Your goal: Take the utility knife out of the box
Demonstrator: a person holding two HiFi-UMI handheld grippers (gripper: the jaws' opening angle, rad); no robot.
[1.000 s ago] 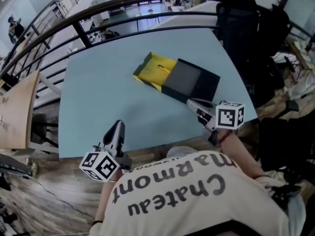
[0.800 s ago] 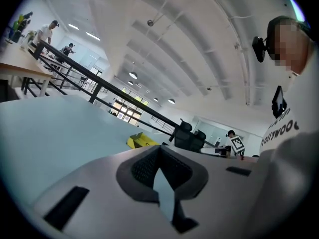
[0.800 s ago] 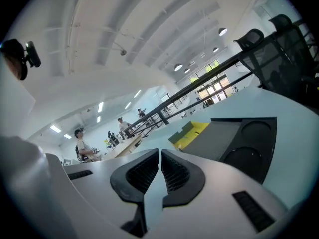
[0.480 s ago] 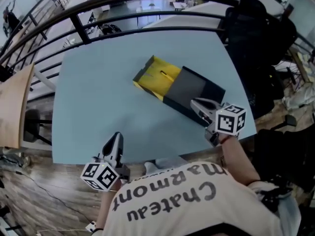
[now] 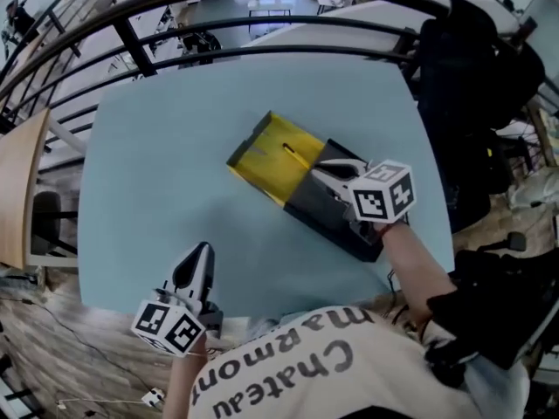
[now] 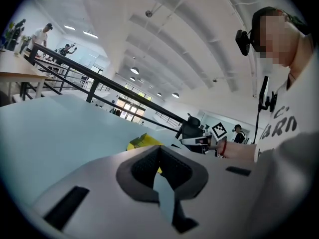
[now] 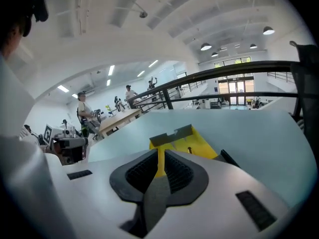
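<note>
The box lies on the light blue table. Its yellow inner tray is slid out to the upper left of the dark sleeve. I cannot make out the utility knife; only a small dark slot shows on the tray. My right gripper is over the sleeve, jaws shut and empty, pointing at the tray. My left gripper hovers at the table's near edge, shut, holding nothing, well short of the box. The right gripper also shows in the left gripper view.
A black curved railing runs behind the table. A black office chair stands at the right and a wooden table at the left. The blue top is bare to the left of the box.
My right gripper has moved from the table's near right edge up over the dark sleeve toward the yellow tray. My left gripper has edged forward at the near edge. The box has not moved.
</note>
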